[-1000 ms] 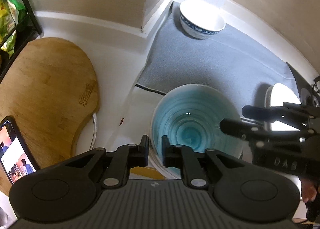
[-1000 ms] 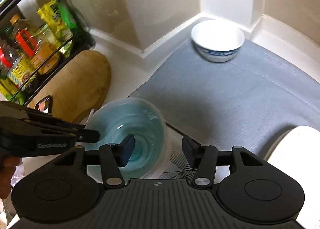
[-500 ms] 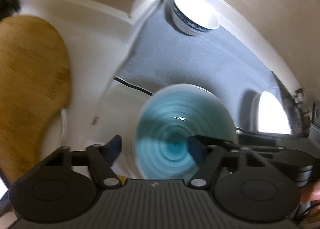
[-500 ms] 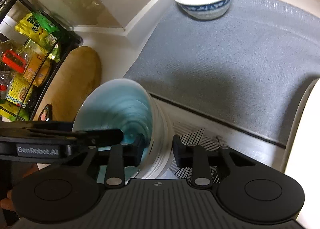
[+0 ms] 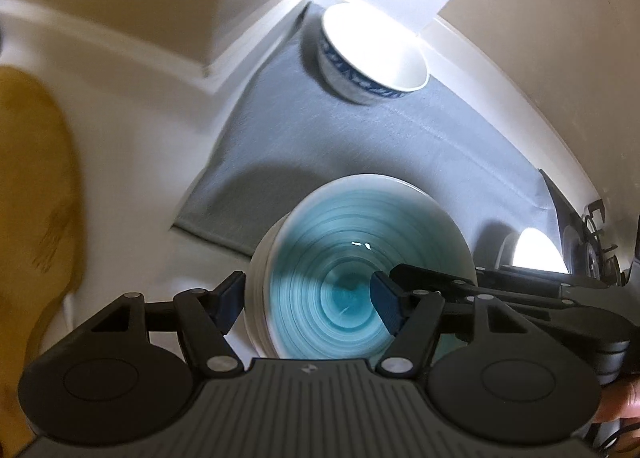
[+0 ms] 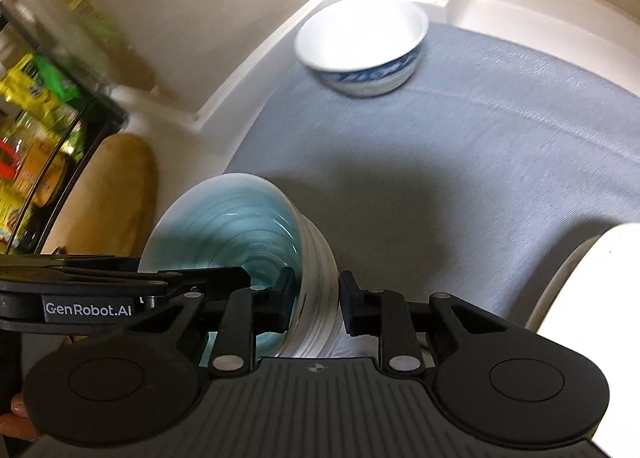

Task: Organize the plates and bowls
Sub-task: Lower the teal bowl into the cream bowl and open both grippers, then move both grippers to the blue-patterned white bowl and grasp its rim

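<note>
Both grippers met at the teal bowl [image 6: 224,234], low and left of centre: the right gripper [image 6: 314,306] was closing on its rim, the left gripper [image 5: 308,300] spread wide. That one-sided pinch could have slipped, tipping the bowl onto the grey mat [image 6: 460,161].

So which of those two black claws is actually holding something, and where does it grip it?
The right gripper pinches the blue bowl by its rim wall, one finger inside, one outside, jaws closing. The left gripper stands open astride the opposite rim, not gripping.

Glossy glazed teal bowl [image 5: 360,254], matt woven grey mat [image 6: 460,161], glossy white-and-blue bowl [image 6: 360,45].
</note>
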`<state>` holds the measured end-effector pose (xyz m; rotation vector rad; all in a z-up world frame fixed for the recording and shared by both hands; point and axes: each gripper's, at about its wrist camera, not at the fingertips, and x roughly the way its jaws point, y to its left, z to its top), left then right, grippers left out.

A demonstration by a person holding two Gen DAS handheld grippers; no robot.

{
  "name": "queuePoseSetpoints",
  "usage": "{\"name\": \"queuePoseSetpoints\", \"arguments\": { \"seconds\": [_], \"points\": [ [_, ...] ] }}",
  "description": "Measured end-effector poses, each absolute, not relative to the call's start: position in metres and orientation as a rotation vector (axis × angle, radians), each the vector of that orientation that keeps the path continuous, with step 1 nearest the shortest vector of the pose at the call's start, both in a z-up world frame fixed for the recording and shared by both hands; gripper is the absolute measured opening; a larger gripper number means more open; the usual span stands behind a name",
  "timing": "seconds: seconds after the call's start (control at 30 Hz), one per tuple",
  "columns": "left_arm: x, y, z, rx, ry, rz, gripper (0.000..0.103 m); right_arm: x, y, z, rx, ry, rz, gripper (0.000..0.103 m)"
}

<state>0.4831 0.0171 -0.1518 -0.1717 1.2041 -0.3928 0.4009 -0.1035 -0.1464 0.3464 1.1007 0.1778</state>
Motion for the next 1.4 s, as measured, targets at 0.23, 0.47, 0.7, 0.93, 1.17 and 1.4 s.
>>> {"name": "queuePoseSetpoints", "arguments": {
  "seconds": [0.23, 0.47, 0.7, 0.93, 1.17, 1.4],
  "points": [
    [0.481, 0.018, -0.127, -0.102, 1.185, -0.329, 0.091, 0.401, -0.122, -0.129, 0.397, 1.053, 0.229, 0.036],
    [0.499, -0.001, -0.078, -0.130, 1.036, -0.232, 0.103, 0.444, -0.165, -0.102, 0.405, 0.918, 0.143, 0.048],
    [0.562, -0.045, -0.099, -0.145, 1.015, -0.047, 0.103, 0.519, -0.196, -0.130, 0.413, 0.917, 0.025, 0.048],
    [0.599, -0.054, -0.129, -0.224, 1.062, 0.059, 0.102, 0.555, -0.203, -0.156, 0.411, 0.949, 0.042, 0.048],
    [0.624, -0.062, -0.152, -0.242, 1.123, 0.110, 0.102, 0.577, -0.198, -0.175, 0.404, 0.989, 0.054, 0.048],
    [0.635, -0.061, -0.167, -0.287, 1.182, 0.119, 0.082, 0.586, -0.198, -0.183, 0.397, 0.989, 0.070, 0.040]
  ]
}}
